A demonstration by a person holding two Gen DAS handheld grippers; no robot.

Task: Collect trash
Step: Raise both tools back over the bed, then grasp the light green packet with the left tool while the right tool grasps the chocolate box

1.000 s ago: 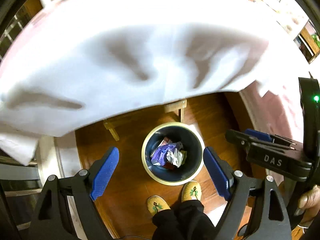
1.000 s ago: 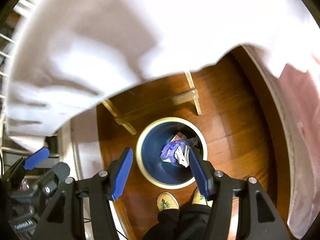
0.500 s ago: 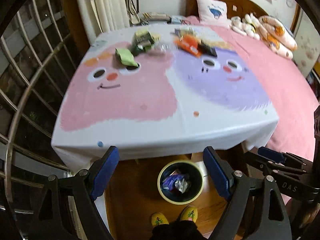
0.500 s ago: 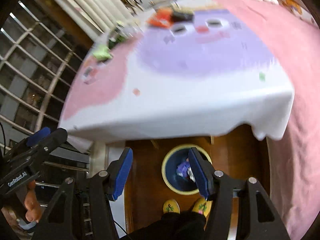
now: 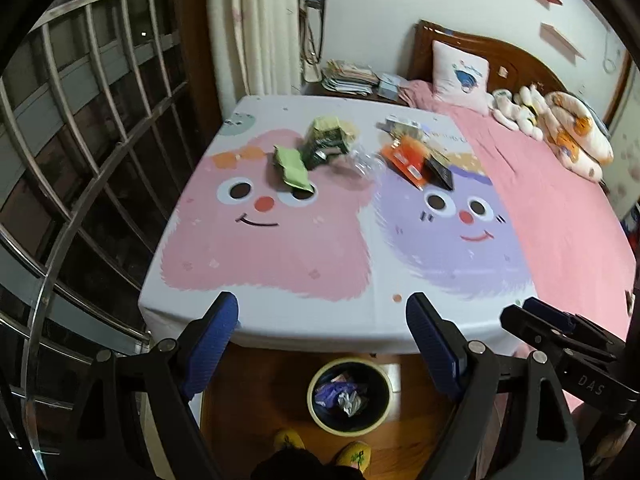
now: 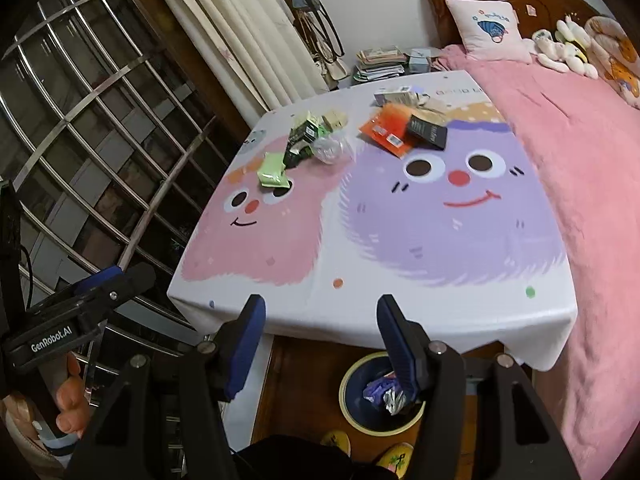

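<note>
Trash lies at the far end of a table covered by a cartoon cloth [image 5: 280,256] [image 6: 360,240]: a light green packet [image 5: 292,166] [image 6: 272,170], a dark green wrapper [image 5: 324,144] [image 6: 304,136], clear crumpled plastic [image 5: 362,160] [image 6: 328,148], an orange packet [image 5: 406,160] [image 6: 386,128] and a black packet [image 5: 438,170] [image 6: 428,132]. A dark blue bin [image 5: 349,394] [image 6: 376,400] with a cream rim stands on the floor below the near table edge, holding purple and silver trash. My left gripper [image 5: 322,342] and right gripper [image 6: 320,336] hang open and empty above the near edge.
A pink bed [image 5: 560,208] [image 6: 592,168] with pillows and plush toys borders the table's right side. A barred window [image 5: 80,140] and curtains [image 6: 240,40] stand at the left. Stacked papers [image 5: 348,78] lie behind the table. The person's yellow slippers [image 5: 352,454] stand near the bin.
Both grippers have risen from under the tablecloth's hanging edge, close over the bin, to above the table. The tabletop and its trash have come into view; the bin looks smaller and lower.
</note>
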